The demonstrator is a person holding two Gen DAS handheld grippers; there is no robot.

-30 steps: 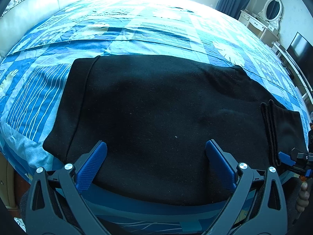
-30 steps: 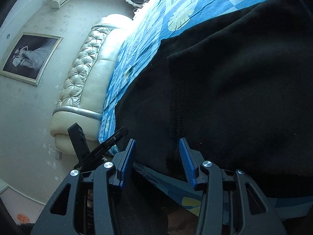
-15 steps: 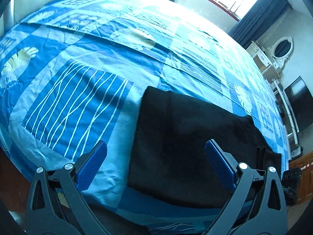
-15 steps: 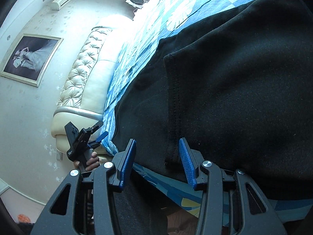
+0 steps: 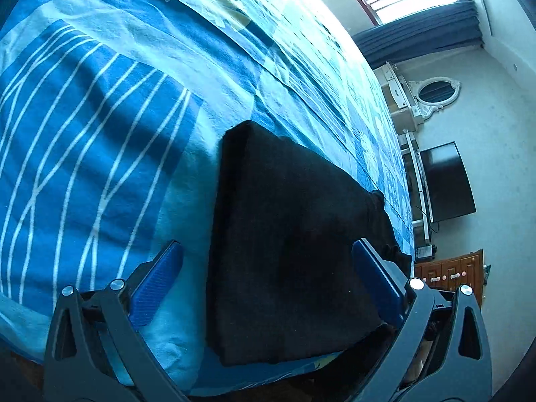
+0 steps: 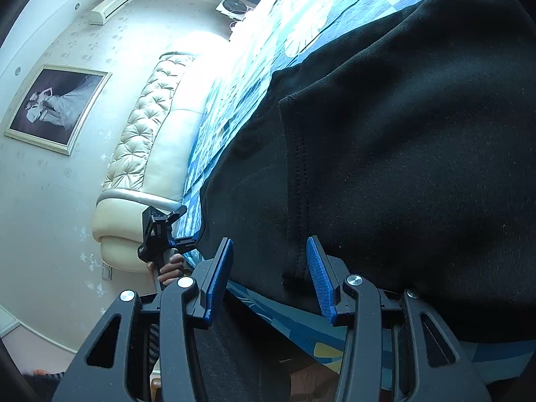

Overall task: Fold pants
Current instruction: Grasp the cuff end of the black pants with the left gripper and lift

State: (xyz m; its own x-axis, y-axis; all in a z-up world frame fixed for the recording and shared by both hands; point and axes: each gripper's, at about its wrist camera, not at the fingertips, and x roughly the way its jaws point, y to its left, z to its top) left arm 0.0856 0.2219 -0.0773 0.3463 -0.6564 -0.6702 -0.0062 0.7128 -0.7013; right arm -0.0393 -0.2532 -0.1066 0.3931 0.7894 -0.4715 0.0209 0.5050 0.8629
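Black pants (image 5: 288,241) lie folded flat on the blue patterned bedspread (image 5: 93,127), near the bed's front edge. My left gripper (image 5: 264,288) is open wide and empty, low at the pants' left end, one finger over the bedspread and one over the cloth. In the right wrist view the pants (image 6: 402,167) fill the right side, with a stitched hem edge (image 6: 298,181) running toward me. My right gripper (image 6: 268,268) is open and empty, its fingers on either side of that hem at the near edge. The left gripper (image 6: 160,231) also shows there, held in a hand beyond the pants' far end.
A tufted cream headboard (image 6: 150,140) and a framed photo (image 6: 57,107) on the wall lie to the left. A dressing table with oval mirror (image 5: 432,93), a TV (image 5: 445,181) and a wooden cabinet (image 5: 449,274) stand past the bed's far side.
My left gripper has swung left and tilted, from over the middle of the pants to their left end. The right gripper has barely moved and stays open at the hem.
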